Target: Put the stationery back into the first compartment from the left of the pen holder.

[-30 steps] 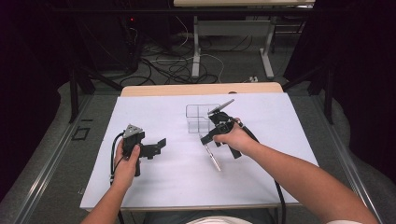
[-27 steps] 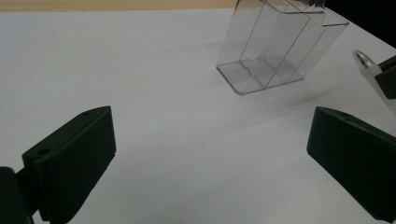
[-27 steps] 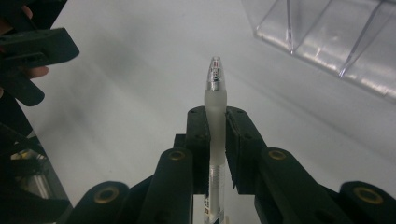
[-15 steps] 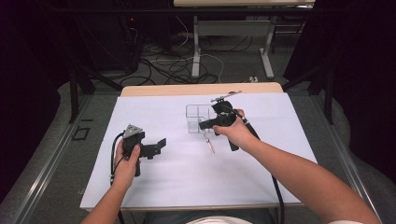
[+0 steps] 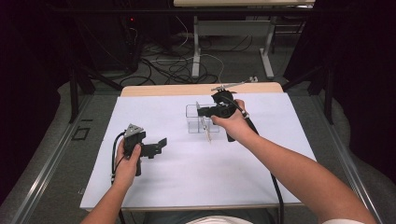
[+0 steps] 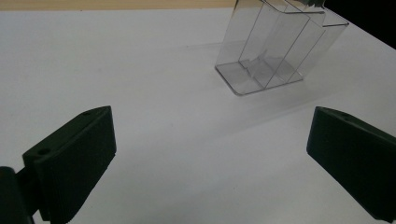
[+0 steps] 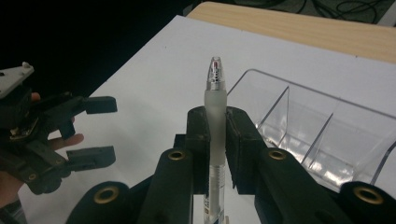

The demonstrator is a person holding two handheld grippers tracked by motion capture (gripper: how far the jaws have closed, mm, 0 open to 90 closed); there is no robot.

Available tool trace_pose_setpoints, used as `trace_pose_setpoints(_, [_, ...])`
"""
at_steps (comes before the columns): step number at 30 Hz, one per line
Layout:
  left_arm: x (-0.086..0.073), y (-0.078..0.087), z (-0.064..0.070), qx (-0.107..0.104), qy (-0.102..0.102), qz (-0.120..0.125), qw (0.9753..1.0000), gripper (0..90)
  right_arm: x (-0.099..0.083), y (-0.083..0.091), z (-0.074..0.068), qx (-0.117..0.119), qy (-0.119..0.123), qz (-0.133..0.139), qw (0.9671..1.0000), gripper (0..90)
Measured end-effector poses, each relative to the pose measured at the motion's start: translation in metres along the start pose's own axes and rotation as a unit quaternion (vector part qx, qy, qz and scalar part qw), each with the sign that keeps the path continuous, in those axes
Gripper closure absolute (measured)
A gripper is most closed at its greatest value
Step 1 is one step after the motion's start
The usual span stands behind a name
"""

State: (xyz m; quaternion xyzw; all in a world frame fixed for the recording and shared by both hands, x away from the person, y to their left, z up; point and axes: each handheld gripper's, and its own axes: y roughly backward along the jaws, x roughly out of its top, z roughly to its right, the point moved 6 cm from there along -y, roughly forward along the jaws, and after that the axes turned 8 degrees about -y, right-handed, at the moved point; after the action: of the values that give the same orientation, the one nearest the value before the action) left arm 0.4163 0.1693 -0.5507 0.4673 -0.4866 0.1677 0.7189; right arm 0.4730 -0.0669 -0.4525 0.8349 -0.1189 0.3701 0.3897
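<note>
Table (image 5: 154, 186) papered white — left tool (image 5: 159, 146) gaping, right tool (image 5: 204, 112) clamping pen (image 7: 215, 135).

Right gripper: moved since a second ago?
Yes. In the high view the right gripper, shut on the pen, has gone away from the person, from just near of the clear organizer to above it.

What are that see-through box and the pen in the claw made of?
The box looks like clear hard plastic, probably acrylic: glossy, with thin dividers you can see straight through. The pen in the right claw seems frosted plastic with a shiny, metal-looking tip.
</note>
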Motion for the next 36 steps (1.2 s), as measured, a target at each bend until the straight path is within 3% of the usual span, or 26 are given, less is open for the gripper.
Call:
trace_pose_setpoints(11, [-0.002,0.000,-0.001,-0.001,0.001,-0.005,1.0000,1.4,0.025,0.002,-0.002,-0.009,0.025,0.049,0.9985,80.5])
trace_pose_setpoints(13, [-0.002,0.000,-0.001,-0.002,0.001,-0.005,1.0000,1.5,0.028,0.001,-0.003,-0.002,0.014,0.051,0.9986,80.5])
trace_pose_setpoints(24, [-0.002,0.000,-0.001,-0.002,-0.001,-0.005,1.0000,1.7,0.039,-0.006,-0.004,-0.005,0.025,0.088,0.9958,80.5])
trace_pose_setpoints(27, [-0.001,0.000,-0.001,-0.002,-0.002,-0.004,1.0000,1.7,0.042,-0.008,-0.005,-0.011,0.032,0.110,0.9934,80.5])
trace_pose_setpoints(28, [-0.001,0.000,-0.001,-0.001,0.000,-0.003,1.0000,1.7,0.045,-0.009,-0.005,-0.017,0.047,0.129,0.9904,80.5])
trace_pose_setpoints(34, [-0.001,0.002,-0.003,0.000,0.000,-0.002,1.0000,1.7,0.048,-0.013,-0.005,-0.025,0.058,0.154,0.9860,80.5])
trace_pose_setpoints(36, [0.000,0.002,-0.003,0.002,0.004,0.004,1.0000,1.8,0.051,-0.013,-0.005,-0.026,0.061,0.176,0.9822,80.5])
